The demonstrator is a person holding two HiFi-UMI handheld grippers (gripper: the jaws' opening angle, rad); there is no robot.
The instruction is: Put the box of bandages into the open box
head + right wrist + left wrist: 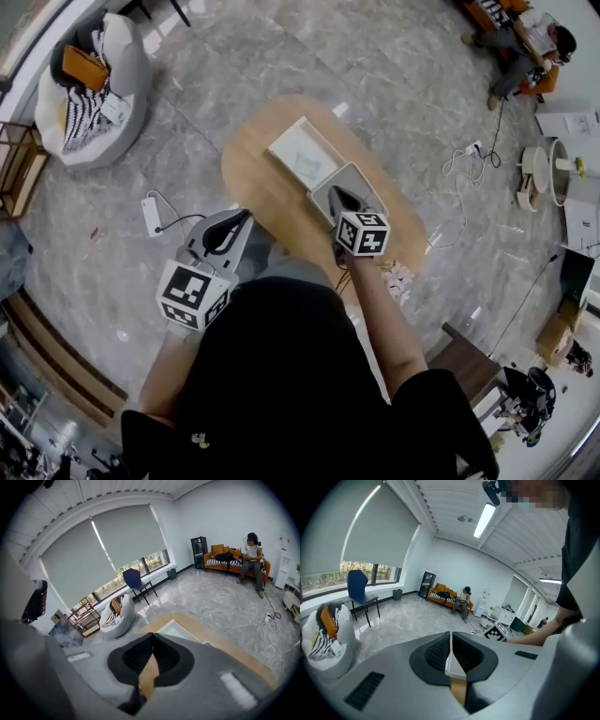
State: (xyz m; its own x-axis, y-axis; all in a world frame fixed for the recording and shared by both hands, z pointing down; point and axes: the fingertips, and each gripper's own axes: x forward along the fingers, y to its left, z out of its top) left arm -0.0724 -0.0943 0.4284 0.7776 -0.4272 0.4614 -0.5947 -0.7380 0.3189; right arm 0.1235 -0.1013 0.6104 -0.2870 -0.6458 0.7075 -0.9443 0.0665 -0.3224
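**Both grippers closed above the table, open box lying ahead**

The right gripper [152,637] hangs over the oval wooden table [251,178], and its jaws are pressed together tip to tip with nothing between them. In the head view it sits above a grey square tray or lid [364,180] with a pale rim. Whether it touches that piece cannot be told.

Just beyond the grey piece, and corner to corner with it, lies the open box [292,139], white and shallow, set at a slant on the table. A pale bluish flat thing inside it, toward the end nearer the person, seems to be the box of bandages [307,167]. It is too small to make out for certain.

The left gripper [451,637] is held off the table's near left edge, over the marble floor. Its jaws are also closed, the tips meeting and holding nothing.

A white power strip [152,216] with its cable lies on the floor left of the table. A white beanbag seat [122,70] with a striped cushion stands further off. In the right gripper view a person [251,555] sits on an orange sofa by the far wall.
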